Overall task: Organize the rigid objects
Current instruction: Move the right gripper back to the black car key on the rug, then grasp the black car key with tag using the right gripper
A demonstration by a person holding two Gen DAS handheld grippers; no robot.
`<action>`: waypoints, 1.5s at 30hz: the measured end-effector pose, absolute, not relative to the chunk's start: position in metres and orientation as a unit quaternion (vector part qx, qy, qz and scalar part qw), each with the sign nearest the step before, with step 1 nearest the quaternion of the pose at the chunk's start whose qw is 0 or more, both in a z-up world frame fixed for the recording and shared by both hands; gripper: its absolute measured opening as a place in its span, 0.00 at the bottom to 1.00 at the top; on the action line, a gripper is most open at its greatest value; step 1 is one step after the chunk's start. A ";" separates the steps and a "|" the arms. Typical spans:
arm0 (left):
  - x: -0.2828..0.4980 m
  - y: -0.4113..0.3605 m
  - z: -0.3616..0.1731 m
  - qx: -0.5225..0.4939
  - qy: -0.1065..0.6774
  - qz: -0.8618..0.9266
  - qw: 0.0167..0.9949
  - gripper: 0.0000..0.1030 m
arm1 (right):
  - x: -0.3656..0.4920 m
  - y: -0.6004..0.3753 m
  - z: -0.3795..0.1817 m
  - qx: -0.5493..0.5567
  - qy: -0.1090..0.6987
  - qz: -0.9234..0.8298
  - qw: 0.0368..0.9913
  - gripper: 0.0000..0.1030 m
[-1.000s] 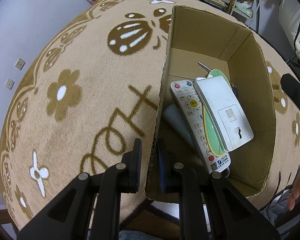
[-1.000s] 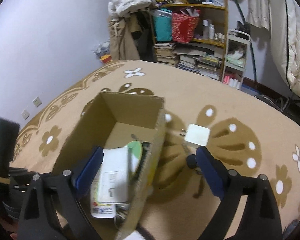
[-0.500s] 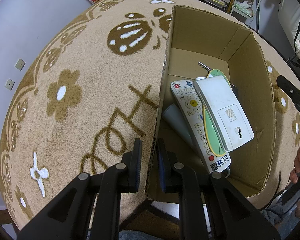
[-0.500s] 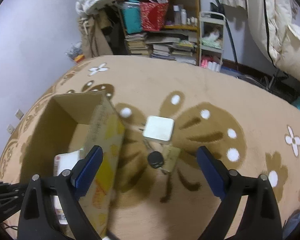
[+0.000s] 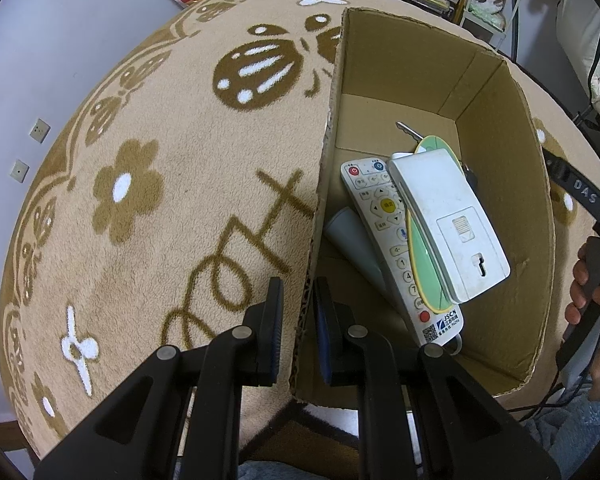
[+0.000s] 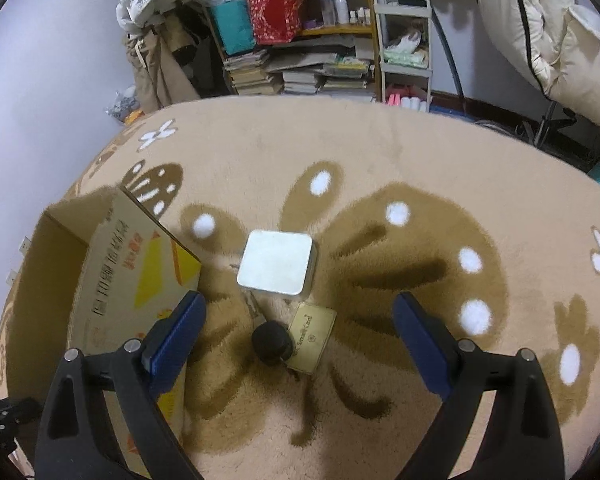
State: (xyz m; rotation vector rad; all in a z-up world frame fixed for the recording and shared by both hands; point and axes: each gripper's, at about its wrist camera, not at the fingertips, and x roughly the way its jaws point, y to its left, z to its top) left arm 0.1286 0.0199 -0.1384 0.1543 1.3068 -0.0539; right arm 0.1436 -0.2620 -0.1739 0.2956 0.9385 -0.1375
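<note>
My left gripper [image 5: 299, 305] is shut on the near left wall of the open cardboard box [image 5: 500, 128], one pad outside and one inside. Inside the box lie a white remote [image 5: 396, 240], a white flat device [image 5: 448, 228], a green oval piece [image 5: 424, 276], a grey object [image 5: 352, 240] and a key [image 5: 408, 131]. My right gripper [image 6: 300, 312] stands open and empty over the carpet beside the cardboard box [image 6: 116, 280]. Between and just beyond its fingers lie a white square charger [image 6: 275, 262], a black-headed key [image 6: 271, 340] and a gold card [image 6: 311, 337].
A beige carpet [image 6: 380, 160] with brown flower and beetle patterns covers the floor. A cluttered shelf with books and boxes [image 6: 300, 40] and a white cart [image 6: 404, 48] stand at the back. A hand [image 5: 584, 292] holding the other gripper's handle shows at the box's right.
My right gripper has swung from above the box to the right and down, over the charger, key and card on the carpet. The left gripper and box have stayed put.
</note>
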 end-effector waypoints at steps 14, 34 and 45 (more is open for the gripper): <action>0.129 0.018 -0.140 0.075 0.607 -0.024 0.790 0.15 | 0.148 -0.265 -0.216 0.174 0.476 -0.040 0.861 0.84; 0.128 0.019 -0.140 0.076 0.608 -0.024 0.790 0.15 | 0.147 -0.230 -0.215 0.056 0.476 -0.070 0.875 0.42; 0.129 0.019 -0.139 0.075 0.608 -0.025 0.790 0.15 | 0.140 -0.237 -0.207 0.101 0.482 -0.070 0.867 0.30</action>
